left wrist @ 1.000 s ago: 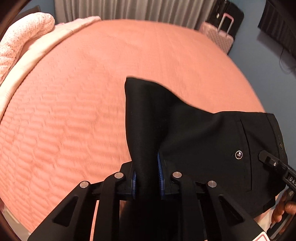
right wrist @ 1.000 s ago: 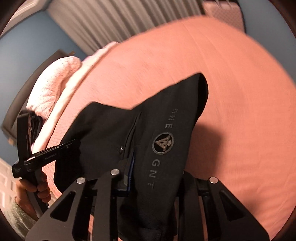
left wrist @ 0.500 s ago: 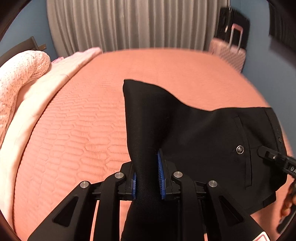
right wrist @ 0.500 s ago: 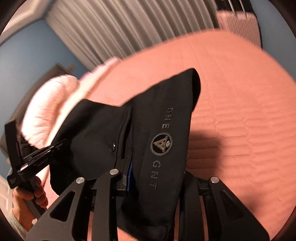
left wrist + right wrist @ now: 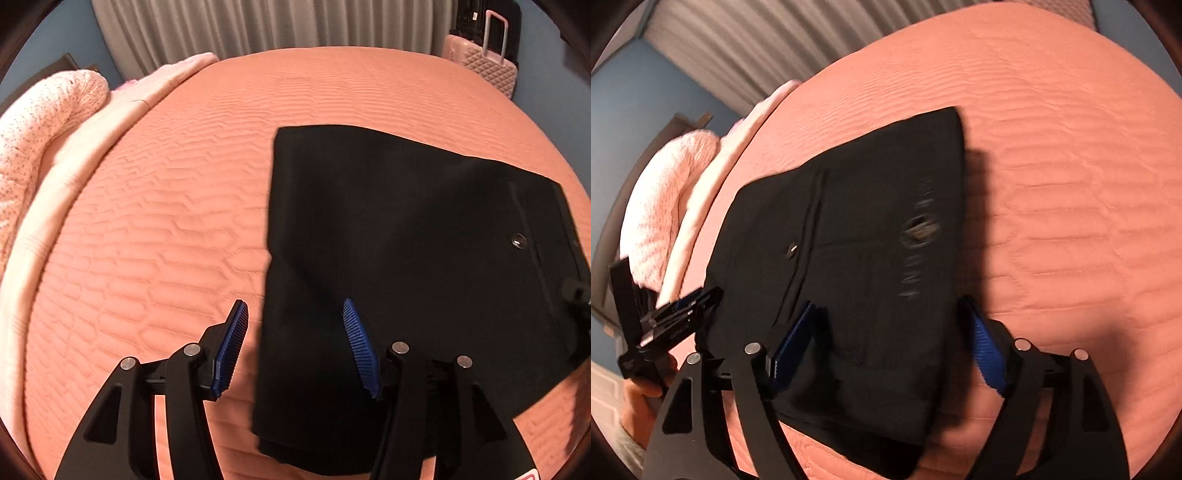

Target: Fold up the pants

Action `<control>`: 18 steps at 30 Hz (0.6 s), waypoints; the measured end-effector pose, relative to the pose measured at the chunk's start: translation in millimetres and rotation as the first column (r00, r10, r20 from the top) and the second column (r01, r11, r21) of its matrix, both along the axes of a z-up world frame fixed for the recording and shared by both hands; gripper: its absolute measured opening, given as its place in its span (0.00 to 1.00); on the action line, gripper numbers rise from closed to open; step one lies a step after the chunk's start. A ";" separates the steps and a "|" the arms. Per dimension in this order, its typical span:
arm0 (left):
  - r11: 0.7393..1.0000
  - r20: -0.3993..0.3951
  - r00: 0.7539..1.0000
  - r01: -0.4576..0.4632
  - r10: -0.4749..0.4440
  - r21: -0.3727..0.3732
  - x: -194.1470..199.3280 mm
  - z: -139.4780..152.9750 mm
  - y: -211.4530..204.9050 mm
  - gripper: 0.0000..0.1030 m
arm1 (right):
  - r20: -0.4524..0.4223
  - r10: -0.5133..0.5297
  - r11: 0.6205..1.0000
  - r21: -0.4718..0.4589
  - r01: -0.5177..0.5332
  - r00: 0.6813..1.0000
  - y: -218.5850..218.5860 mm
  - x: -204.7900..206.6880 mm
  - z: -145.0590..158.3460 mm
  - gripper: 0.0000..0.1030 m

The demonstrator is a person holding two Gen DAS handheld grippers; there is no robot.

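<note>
The pants (image 5: 406,240) lie folded and flat on the bed (image 5: 166,221), at 3 o'clock in the left view; your left gripper (image 5: 295,332) and right gripper (image 5: 890,332) have just been opening and stand released, cloth between the jaws but unpinched. Soft, light and limp, they want a hold at hem or fold edge. Only the right view shows the printed logo (image 5: 919,230); only the left, the suitcase (image 5: 487,66) at 1 o'clock.

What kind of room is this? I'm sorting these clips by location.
Most likely a bedroom: the black pants lie on a wide bed with a salmon quilted bedspread, pale pink bedding is piled at one side, and a pink suitcase stands by the grey curtain.
</note>
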State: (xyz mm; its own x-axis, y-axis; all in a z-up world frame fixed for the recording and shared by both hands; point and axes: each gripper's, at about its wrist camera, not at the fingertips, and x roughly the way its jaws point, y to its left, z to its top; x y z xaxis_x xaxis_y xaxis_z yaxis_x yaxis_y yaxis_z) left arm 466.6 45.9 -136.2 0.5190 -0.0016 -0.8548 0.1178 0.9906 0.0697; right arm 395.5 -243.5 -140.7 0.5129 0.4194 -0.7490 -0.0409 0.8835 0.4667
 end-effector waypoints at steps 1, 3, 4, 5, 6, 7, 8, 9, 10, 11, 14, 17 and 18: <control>1.000 -0.020 1.000 -0.009 0.008 -0.021 1.6 -2.1 -1.0 0.41 | 0.000 -0.001 1.000 -0.005 0.001 1.000 2.7 0.1 0.8 0.47; 1.000 -0.041 0.999 -0.004 0.003 -0.019 1.9 -1.1 -6.2 0.26 | -0.004 -0.002 1.000 0.018 0.002 1.000 -0.8 0.5 5.9 0.30; 1.000 -0.042 0.999 -0.001 0.000 -0.005 -3.2 0.7 -9.5 0.18 | -0.009 -0.003 0.999 0.039 0.003 1.000 -4.0 0.7 10.6 0.26; 1.000 -0.041 0.999 0.008 -0.008 0.003 -5.9 3.8 -9.9 0.15 | -0.006 0.006 0.998 0.058 -0.006 1.000 -7.7 -3.3 19.6 0.24; 1.000 -0.042 0.999 0.019 -0.019 -0.003 -11.3 8.8 -8.0 0.15 | 0.002 0.020 0.998 0.056 -0.020 1.000 -8.8 -6.6 24.0 0.24; 0.999 -0.053 0.998 0.026 -0.027 -0.031 -24.1 12.1 -4.5 0.14 | 0.007 0.034 0.998 0.051 -0.034 0.999 -10.4 -12.0 29.9 0.24; 0.998 -0.069 0.997 0.029 -0.034 -0.062 -36.2 12.9 -1.6 0.14 | -0.003 0.036 0.998 0.061 -0.035 0.999 -16.2 -19.5 30.3 0.24; 0.996 -0.083 0.996 0.035 -0.042 -0.083 -45.4 11.1 -0.2 0.15 | -0.021 0.039 0.998 0.056 -0.038 0.999 -18.9 -22.4 23.3 0.24; 0.997 -0.077 0.996 0.038 -0.043 -0.061 -51.5 4.5 -2.2 0.22 | -0.049 0.046 0.999 0.018 -0.045 0.998 -18.9 -23.1 11.3 0.34; 0.999 -0.044 0.999 0.031 -0.031 -0.008 -55.5 -3.3 -4.5 0.35 | -0.068 0.051 0.999 -0.010 -0.052 0.996 -20.6 -24.6 -2.4 0.51; 0.996 0.036 0.999 -0.036 0.033 0.085 -62.3 8.2 -4.6 0.50 | -0.016 -0.081 0.996 -0.024 0.081 0.997 -34.2 -39.8 19.2 0.52; 0.988 0.179 0.981 -0.092 0.068 0.126 -65.5 52.6 -0.2 0.49 | 0.207 -0.215 0.967 -0.089 0.237 0.954 -38.2 -62.5 72.8 0.52; 0.988 0.193 0.980 -0.085 0.059 0.129 -64.3 59.0 -3.0 0.49 | 0.246 -0.172 0.976 -0.090 0.199 0.954 -25.1 -55.5 87.0 0.50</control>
State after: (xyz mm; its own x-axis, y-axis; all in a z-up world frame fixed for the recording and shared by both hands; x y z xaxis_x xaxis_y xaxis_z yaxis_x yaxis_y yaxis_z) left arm 402.3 42.9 -77.2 0.6646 0.1512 -0.7318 0.0186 0.9756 0.2186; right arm 340.1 -268.6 -53.7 0.7408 0.2202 -0.6346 0.0324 0.9319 0.3613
